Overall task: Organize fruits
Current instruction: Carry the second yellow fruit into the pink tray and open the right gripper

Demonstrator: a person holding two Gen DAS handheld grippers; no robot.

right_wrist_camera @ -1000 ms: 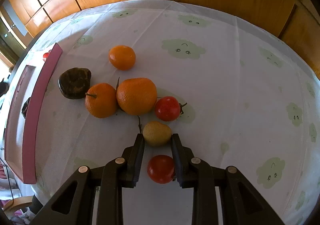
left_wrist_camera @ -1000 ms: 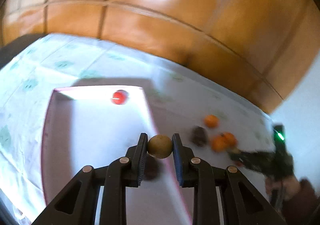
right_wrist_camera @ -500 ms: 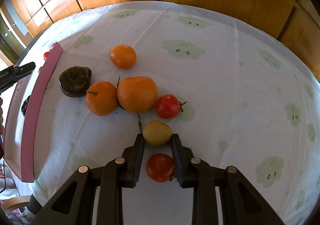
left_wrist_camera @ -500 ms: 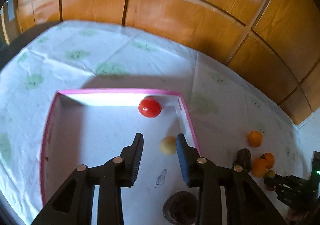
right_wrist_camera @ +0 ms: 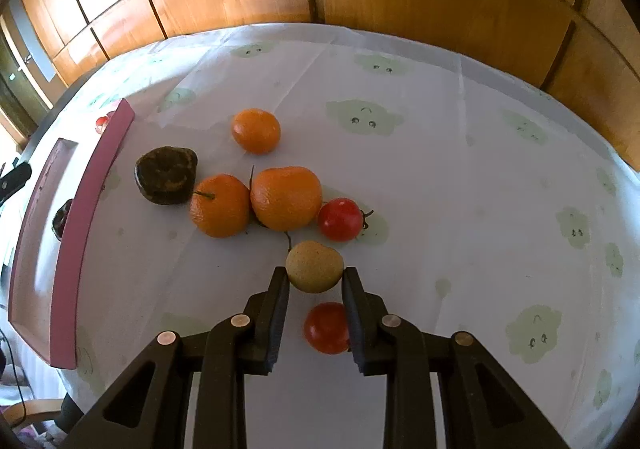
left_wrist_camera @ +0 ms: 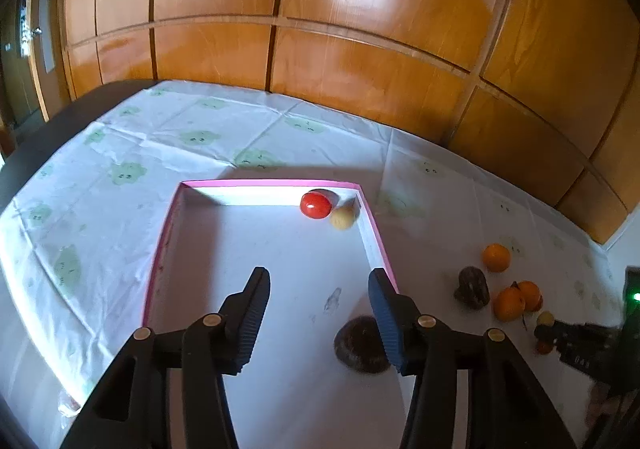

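Note:
My left gripper (left_wrist_camera: 318,275) hangs over the white tray with the pink rim (left_wrist_camera: 260,182); its jaws are opening and nothing is between them. In the tray's far right corner a pale yellow fruit (left_wrist_camera: 343,217) lies against a red tomato (left_wrist_camera: 316,205). A dark brown fruit (left_wrist_camera: 362,343) lies in the tray near my right finger. My right gripper (right_wrist_camera: 315,274) is shut on another pale yellow fruit (right_wrist_camera: 314,263) on the tablecloth, with a red tomato (right_wrist_camera: 326,327) under its fingers.
Beyond the held fruit lie a second tomato (right_wrist_camera: 340,219), three oranges (right_wrist_camera: 286,198) (right_wrist_camera: 219,205) (right_wrist_camera: 256,130) and a dark brown fruit (right_wrist_camera: 166,174). The tray's pink wall (right_wrist_camera: 94,185) stands to their left. Wooden panels (left_wrist_camera: 360,69) back the table.
My left gripper let go of its yellow fruit, which rolled to the tray's far right corner beside the tomato. The jaws spread wider and the gripper drew back. The right gripper kept still.

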